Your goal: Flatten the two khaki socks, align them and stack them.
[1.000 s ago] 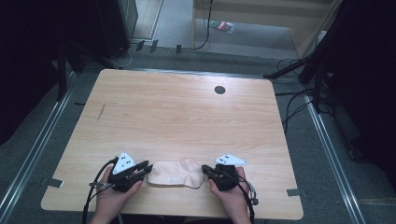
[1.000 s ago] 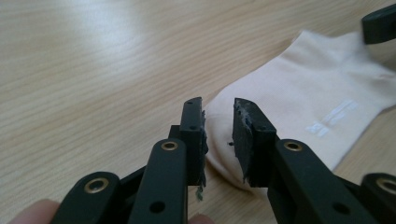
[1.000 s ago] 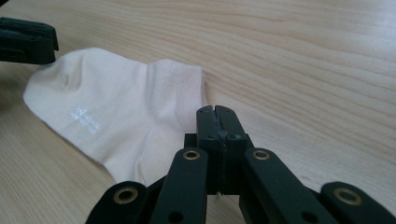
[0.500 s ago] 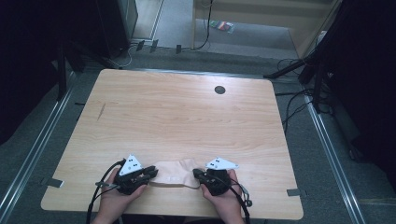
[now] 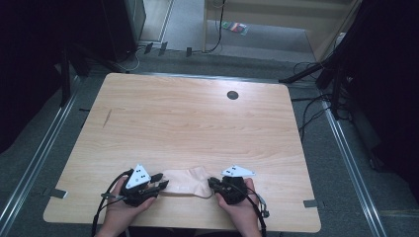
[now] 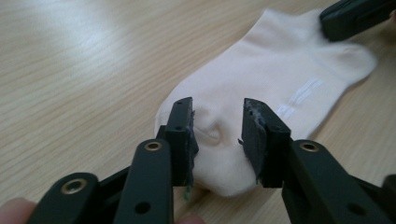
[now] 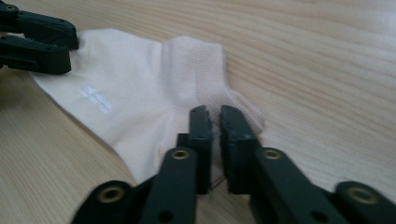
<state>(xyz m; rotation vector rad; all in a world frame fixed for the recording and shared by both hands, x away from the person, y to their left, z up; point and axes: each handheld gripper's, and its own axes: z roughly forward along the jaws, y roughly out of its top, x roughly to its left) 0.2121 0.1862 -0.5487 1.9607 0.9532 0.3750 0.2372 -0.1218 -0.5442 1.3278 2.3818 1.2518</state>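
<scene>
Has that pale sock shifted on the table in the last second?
No. The sock lies at the same spot near the table's front edge, between both grippers.

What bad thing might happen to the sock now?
The left gripper has just been opening, jaws standing apart around the sock toe, so that end may slip free. The right gripper has just been opening too, jaws nearly together over the other end; the sock may simply stay lying on the table.
</scene>
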